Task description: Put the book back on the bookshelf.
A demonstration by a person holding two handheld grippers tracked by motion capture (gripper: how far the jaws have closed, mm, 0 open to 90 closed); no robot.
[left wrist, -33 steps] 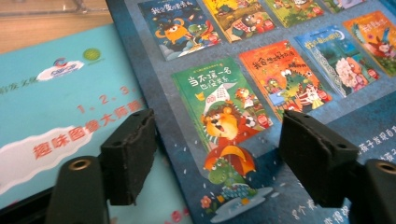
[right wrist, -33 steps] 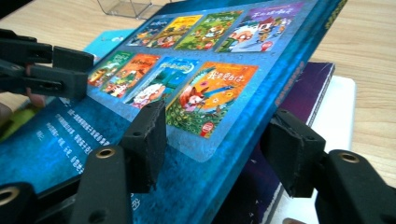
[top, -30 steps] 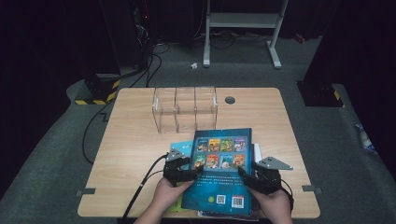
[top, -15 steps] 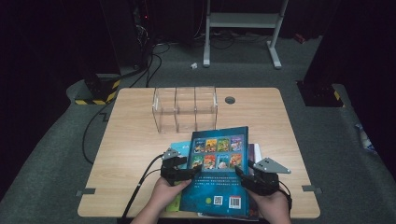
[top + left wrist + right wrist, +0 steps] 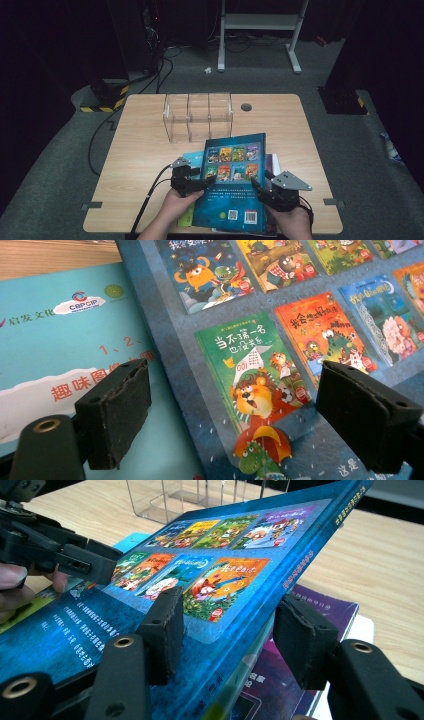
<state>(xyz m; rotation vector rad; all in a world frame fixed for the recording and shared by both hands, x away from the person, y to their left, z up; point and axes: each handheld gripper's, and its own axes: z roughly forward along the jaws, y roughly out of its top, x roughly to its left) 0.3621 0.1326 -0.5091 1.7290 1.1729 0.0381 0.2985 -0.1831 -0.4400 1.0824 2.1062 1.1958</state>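
Observation:
A dark blue picture book (image 5: pixel 232 185) is raised at a tilt over a stack of books at the table's front edge, back cover up. My right gripper (image 5: pixel 260 187) grips its right edge. In the right gripper view (image 5: pixel 230 625) one pad lies on the cover (image 5: pixel 225 555) and the other sits under the edge. My left gripper (image 5: pixel 197 184) straddles the book's left edge. Its jaws have just been opening. In the left gripper view (image 5: pixel 230 415) they stand wide, one over the cover (image 5: pixel 300 315), one over a teal book (image 5: pixel 60 340), neither pressing.
Under the blue book lie the teal book (image 5: pixel 194 157), a purple book (image 5: pixel 270 162) and a green one (image 5: pixel 186 217). A clear acrylic three-bay rack (image 5: pixel 198 116) stands at the back of the wooden table (image 5: pixel 140 150). Cables trail off the table's left front.
The left gripper's jaws have spread apart from the book's left edge. The book and both hands have stayed about where they were.

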